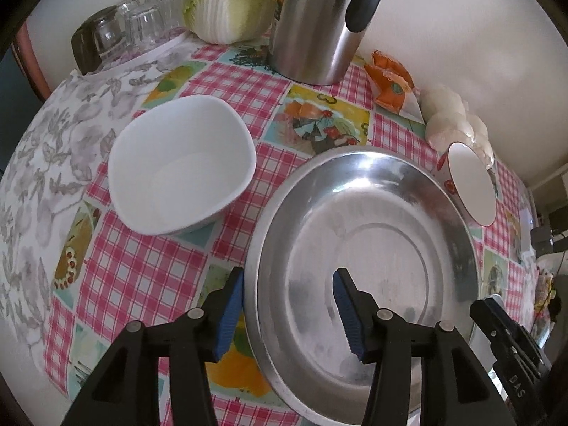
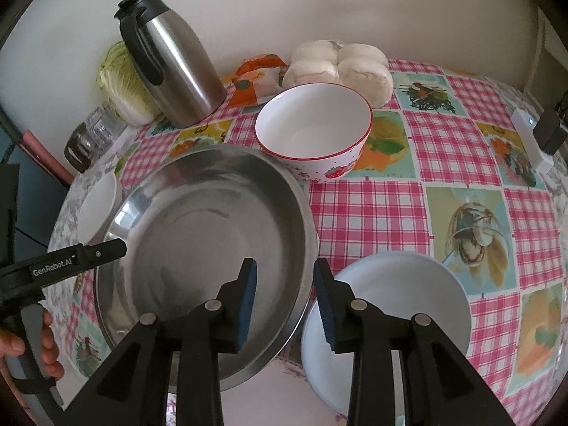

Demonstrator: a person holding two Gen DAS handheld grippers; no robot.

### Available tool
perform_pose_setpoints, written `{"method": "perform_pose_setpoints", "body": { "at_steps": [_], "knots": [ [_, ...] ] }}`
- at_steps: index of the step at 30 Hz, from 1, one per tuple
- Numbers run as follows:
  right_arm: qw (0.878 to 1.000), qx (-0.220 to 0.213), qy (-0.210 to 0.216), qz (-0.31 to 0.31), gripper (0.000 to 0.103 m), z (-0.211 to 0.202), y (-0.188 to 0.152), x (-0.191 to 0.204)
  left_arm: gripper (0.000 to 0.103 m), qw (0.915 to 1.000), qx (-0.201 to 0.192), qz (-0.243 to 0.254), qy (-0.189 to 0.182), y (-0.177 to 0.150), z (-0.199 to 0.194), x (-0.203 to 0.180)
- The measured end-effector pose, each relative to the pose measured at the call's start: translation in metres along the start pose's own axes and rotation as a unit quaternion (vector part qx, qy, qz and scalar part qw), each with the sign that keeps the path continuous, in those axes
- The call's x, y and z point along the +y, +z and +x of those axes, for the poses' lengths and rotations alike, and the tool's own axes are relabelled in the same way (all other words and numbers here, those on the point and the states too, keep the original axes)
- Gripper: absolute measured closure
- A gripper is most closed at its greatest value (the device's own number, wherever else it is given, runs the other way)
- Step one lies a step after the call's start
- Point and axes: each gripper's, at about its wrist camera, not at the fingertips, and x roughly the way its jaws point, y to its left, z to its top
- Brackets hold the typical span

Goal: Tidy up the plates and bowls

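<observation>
The steel basin (image 2: 213, 248) is being straddled at opposite rims near the table's front edge: the left gripper (image 1: 287, 312) and right gripper (image 2: 284, 301) are being held partly open, pads clear. Both should be withdrawn straight, so nothing gets dragged into the white plate (image 2: 397, 284).

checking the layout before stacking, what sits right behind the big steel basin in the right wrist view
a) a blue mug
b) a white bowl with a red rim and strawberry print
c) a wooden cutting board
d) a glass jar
b: in the right wrist view the red-rimmed strawberry bowl stands upright just beyond the far rim of the steel basin, in front of the white buns.
</observation>
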Motion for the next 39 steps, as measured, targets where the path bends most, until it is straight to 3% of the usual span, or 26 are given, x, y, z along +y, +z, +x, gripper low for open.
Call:
{"method": "perform_pose_setpoints", "body": {
  "at_steps": [5,10,25,39],
  "knots": [
    [1.0,-0.006,0.025,-0.012,0.069,0.0,0.0,0.011,0.047,0.9998,-0.008,-0.001,-0.019,0.0,0.002,0.0],
    [1.0,-0.019,-0.011,-0.003,0.069,-0.004,0.004,0.006,0.047,0.9992,-0.003,-0.014,-0.038,0.003,0.006,0.004],
    [0.999,-0.004,-0.042,-0.014,0.064,0.008,0.002,0.006,0.046,0.9997,0.003,-0.002,-0.023,0.001,0.005,0.001],
    [0.999,-0.022,-0.024,0.002,0.061,0.017,0.004,0.011,0.033,0.9991,-0.034,0.016,-0.017,0.006,0.007,-0.002]
  ]
}}
